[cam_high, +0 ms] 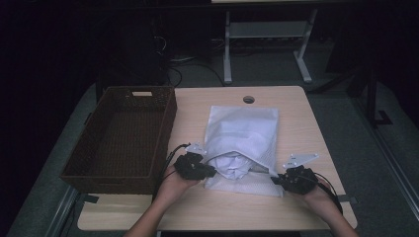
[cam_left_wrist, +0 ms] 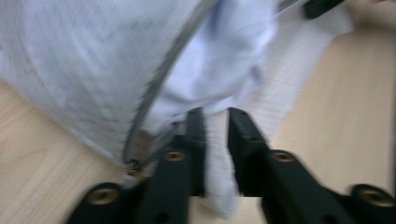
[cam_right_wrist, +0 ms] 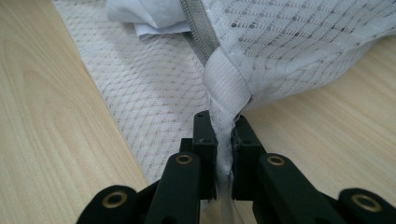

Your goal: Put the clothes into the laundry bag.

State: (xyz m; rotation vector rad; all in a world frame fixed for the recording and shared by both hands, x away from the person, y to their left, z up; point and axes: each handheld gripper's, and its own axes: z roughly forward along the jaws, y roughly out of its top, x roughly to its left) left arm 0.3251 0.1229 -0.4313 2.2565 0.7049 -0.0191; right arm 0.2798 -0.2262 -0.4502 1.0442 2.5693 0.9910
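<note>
We see right gripper (cam_right_wrist: 223, 122) jaws pinching mesh bag (cam_high: 243, 133) corner; left gripper (cam_left_wrist: 215, 116) jaws spread slightly, white cloth (cam_left_wrist: 219, 70) between them.

**White mesh laundry bag with garment**

White zippered mesh laundry bag (cam_high: 242, 129) lying flat at mid-tabletop, its open mouth toward the near edge. A crumpled white cloth garment (cam_high: 232, 165) protrudes from the opening, partly inside; the grey zipper (cam_right_wrist: 198, 21) runs along the mouth's edge.

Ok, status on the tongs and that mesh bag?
Right tongs clamped on the mesh laundry bag corner. Left tongs parted around white cloth at the bag's mouth. Wicker basket left of it, nothing blocking.
</note>
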